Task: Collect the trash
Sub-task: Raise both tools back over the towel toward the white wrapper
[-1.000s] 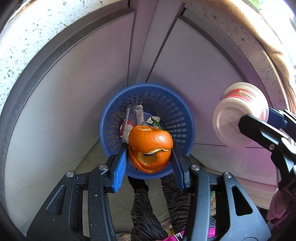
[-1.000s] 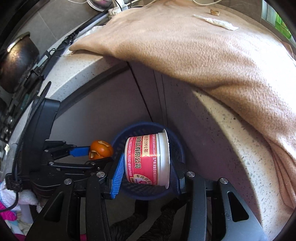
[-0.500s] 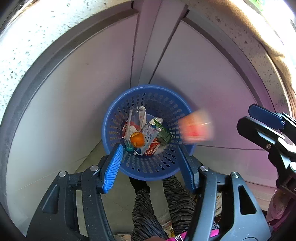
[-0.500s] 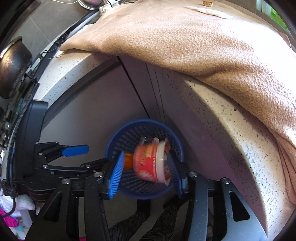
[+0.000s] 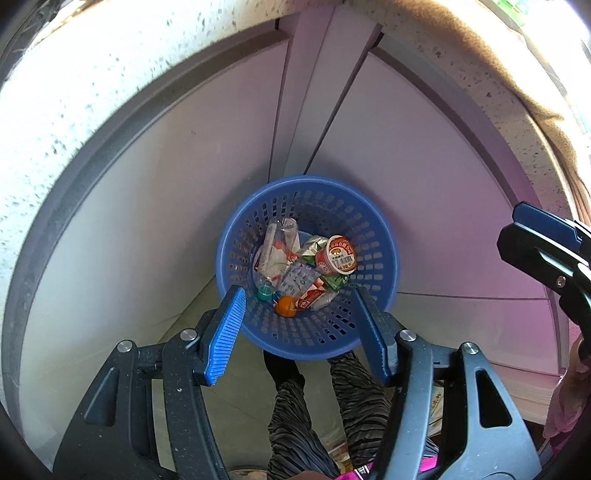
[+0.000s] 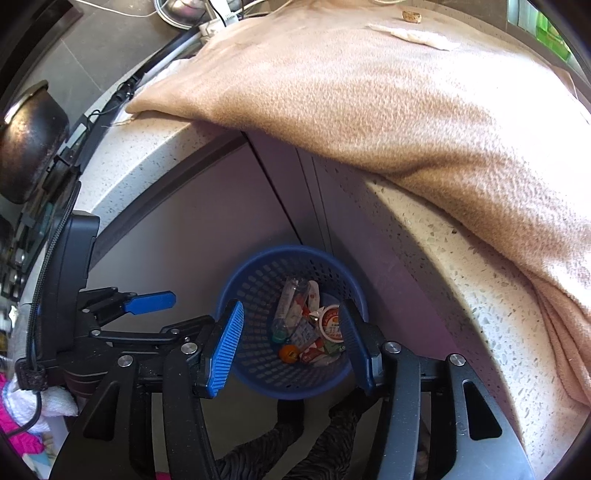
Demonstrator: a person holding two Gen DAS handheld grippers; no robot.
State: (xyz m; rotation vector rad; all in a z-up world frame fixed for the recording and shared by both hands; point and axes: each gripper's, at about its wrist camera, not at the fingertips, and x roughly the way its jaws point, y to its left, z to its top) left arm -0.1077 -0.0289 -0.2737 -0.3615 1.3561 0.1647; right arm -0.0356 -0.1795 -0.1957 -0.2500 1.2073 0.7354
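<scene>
You hold both tongs high over the blue basket (image 5: 306,258), which stands on the floor in the corner where the cabinet doors (image 5: 147,221) meet, below the speckled surface (image 6: 443,240). This place is good for dropping: the basket mouth is directly under the tips, so a released thing falls inside and not on the floor.

The trash is now in the basket. The orange peel (image 5: 285,306) lies at the near side of the bottom. The red-and-white cup (image 5: 336,255) lies on its side at the right, on top of some wrappers and a green carton (image 5: 334,281). A clear plastic bottle (image 5: 275,251) lies at the left of them.

The left tongs (image 5: 299,328) are released. The jaws stand about half open, and nothing is between the blue pads (image 5: 225,332); you only see the basket far below through the gap. The right tongs (image 6: 291,343) are the same: about half open, empty, touching nothing.

On the tan cloth (image 6: 369,92) that covers the surface, far from you, a white scrap (image 6: 413,35) and a small brown piece (image 6: 409,15) lie near each other. I judge these are trash that is not yet collected.
</scene>
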